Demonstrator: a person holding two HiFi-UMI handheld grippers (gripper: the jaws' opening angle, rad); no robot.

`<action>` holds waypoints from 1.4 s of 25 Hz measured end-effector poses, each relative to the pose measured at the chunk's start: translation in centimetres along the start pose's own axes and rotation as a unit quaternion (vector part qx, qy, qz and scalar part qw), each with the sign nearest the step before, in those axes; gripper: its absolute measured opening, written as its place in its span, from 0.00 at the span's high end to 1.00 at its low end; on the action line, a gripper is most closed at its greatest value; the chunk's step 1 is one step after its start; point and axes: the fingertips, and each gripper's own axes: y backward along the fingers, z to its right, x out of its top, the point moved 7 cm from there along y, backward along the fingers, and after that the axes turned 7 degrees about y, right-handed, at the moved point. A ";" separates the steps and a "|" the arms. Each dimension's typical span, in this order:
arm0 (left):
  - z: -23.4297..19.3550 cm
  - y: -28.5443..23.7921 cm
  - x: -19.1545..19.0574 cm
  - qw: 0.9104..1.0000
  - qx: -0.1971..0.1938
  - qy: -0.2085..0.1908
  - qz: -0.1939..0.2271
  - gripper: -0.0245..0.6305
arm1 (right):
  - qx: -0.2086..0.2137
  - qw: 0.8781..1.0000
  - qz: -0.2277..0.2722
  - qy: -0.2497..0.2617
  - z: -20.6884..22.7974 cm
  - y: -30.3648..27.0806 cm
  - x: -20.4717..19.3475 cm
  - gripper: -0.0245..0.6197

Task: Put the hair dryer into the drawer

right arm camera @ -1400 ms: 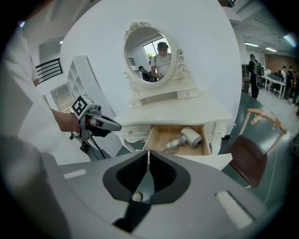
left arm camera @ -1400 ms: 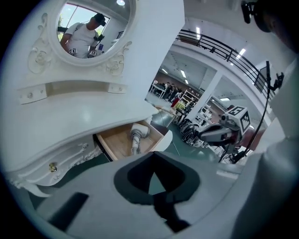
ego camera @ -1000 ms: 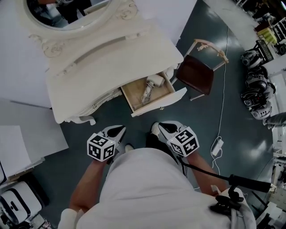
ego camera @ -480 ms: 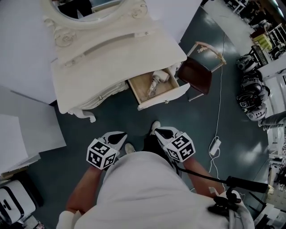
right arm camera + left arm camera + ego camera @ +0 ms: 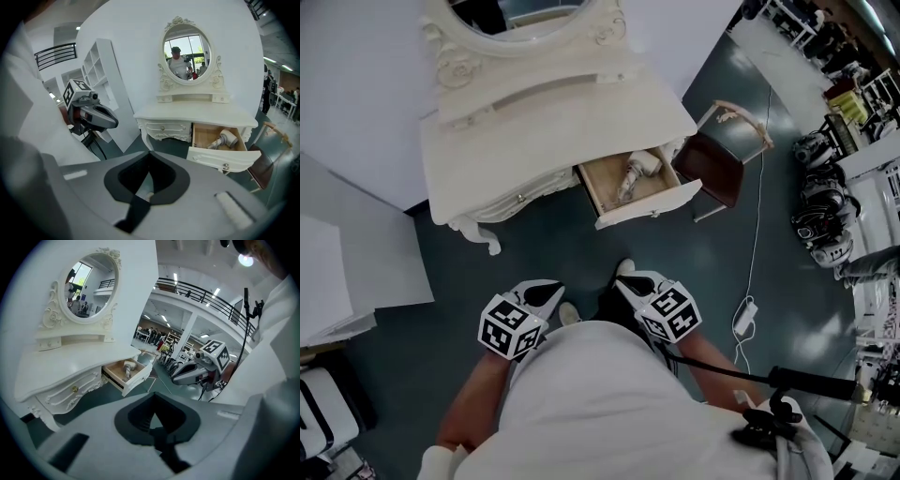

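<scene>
with our left hand-held gripper (image 5: pixel 551 289) and right hand-held gripper (image 5: pixel 625 280) closed and empty, we judged the hair dryer (image 5: pixel 634 172), ahead in the drawer (image 5: pixel 649 202), light, rigid, best gripped by its handle.

The mirror (image 5: pixel 520 14) runs off the top edge of the head view; only its lower rim shows. My shirt (image 5: pixel 609 403) covers my legs and most of both shoes (image 5: pixel 569 312). In the drawer (image 5: pixel 649 203) the hair dryer (image 5: pixel 632 174) is too small to make out a cord. The drawer front hides a corner of the chair (image 5: pixel 712 159). The gear (image 5: pixel 825 202) at the right edge is too small to name.
</scene>
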 end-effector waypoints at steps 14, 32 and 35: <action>0.1 1.7 -1.4 1.000 0.005 0.019 0.012 0.96 | 0.009 1.000 -0.003 0.019 -1.8 0.1 0.6 0.96; 0.6 -0.4 -1.2 1.000 -0.007 0.013 0.005 0.96 | 0.006 1.000 -0.003 0.016 -1.2 0.4 -0.6 0.96; 0.7 -0.7 -1.3 1.000 -0.008 0.014 0.001 0.96 | 0.007 1.000 -0.002 0.015 -1.1 0.4 -0.8 0.96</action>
